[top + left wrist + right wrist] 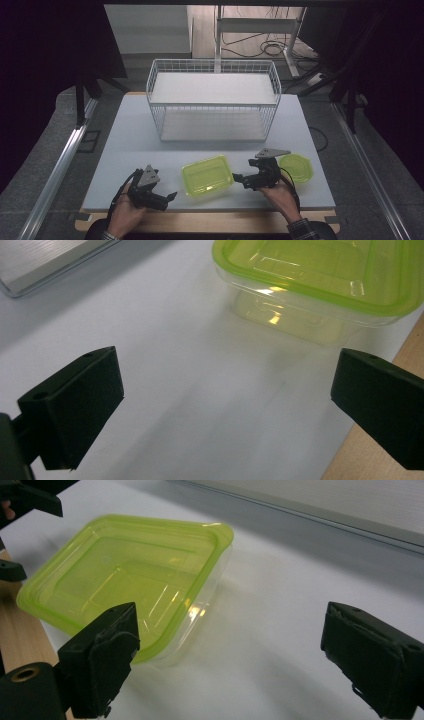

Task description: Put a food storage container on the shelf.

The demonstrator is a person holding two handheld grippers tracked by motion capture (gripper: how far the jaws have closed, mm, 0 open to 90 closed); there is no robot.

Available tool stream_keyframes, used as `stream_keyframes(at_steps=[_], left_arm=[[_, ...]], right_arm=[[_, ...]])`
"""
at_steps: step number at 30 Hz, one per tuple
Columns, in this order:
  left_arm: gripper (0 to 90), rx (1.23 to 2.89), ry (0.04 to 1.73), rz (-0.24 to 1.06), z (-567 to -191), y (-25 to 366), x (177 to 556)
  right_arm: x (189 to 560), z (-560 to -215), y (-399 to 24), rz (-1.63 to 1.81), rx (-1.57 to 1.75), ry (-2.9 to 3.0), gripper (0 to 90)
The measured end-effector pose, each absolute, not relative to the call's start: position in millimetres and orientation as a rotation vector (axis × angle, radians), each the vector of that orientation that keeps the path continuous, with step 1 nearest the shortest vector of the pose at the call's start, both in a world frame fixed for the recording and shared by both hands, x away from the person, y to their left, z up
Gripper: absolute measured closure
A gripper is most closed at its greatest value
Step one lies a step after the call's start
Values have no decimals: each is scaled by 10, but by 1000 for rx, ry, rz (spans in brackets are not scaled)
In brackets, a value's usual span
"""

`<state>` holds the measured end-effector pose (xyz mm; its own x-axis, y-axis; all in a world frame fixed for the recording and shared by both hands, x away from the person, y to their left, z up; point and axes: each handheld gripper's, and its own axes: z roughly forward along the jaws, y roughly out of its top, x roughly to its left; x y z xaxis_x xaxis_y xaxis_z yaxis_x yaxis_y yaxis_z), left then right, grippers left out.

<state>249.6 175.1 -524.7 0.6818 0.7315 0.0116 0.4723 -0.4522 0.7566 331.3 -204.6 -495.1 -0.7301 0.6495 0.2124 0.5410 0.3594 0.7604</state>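
High view: both claws, left claw (pixel 170 196) and right claw (pixel 238 178), are held open beside the lidded green container (pixel 207 174) on the worktop (pixel 130 145).

One rectangular clear plastic container with a yellow-green lid (pixel 206 175), one round yellow-green plastic container (pixel 295 168), one white wire two-tier basket rack (pixel 213 98).

High view dim, dark edges; gripper views bright, soft (perhaps slight blur), glare on lid (pixel 320 275).
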Motion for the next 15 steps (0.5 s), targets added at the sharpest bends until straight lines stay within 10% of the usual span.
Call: stream_keyframes(at_steps=[7,15], left_arm=[[4,2151,889,462,-5278,1752,2506],[7,2156,875,485,-5288,1755,2506]], right_arm=[[3379,-4965,-1952,1324,1161,2519,30],[3480,-4960,-1904,1416,1259,2557,228]])
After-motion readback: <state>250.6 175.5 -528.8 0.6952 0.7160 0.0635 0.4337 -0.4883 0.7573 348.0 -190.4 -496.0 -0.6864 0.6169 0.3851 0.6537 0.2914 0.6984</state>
